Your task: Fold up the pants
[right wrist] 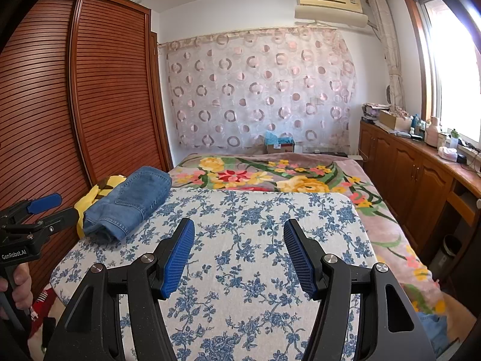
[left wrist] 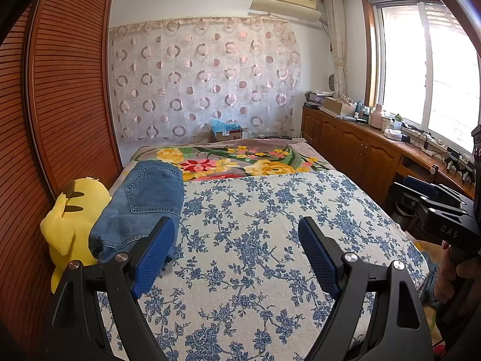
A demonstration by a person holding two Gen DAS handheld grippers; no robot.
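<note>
Blue denim pants (left wrist: 141, 207) lie folded in a thick bundle at the far left of the bed, also in the right wrist view (right wrist: 127, 203). My left gripper (left wrist: 237, 228) is open and empty above the blue-flowered cloth (left wrist: 255, 240), its left finger (left wrist: 156, 249) just in front of the pants' near end. My right gripper (right wrist: 239, 231) is open and empty above the same cloth (right wrist: 240, 270), to the right of the pants. The right gripper also shows at the right edge of the left wrist view (left wrist: 433, 198). The left gripper also shows at the left edge of the right wrist view (right wrist: 45, 207).
A yellow plush toy (left wrist: 72, 219) lies against the wooden wardrobe (left wrist: 60, 90), beside the pants. A bright flowered blanket (left wrist: 240, 162) covers the far bed. A wooden cabinet (left wrist: 360, 150) with clutter runs along the right under the window. A bit of blue fabric (right wrist: 436, 331) hangs off the bed's near right.
</note>
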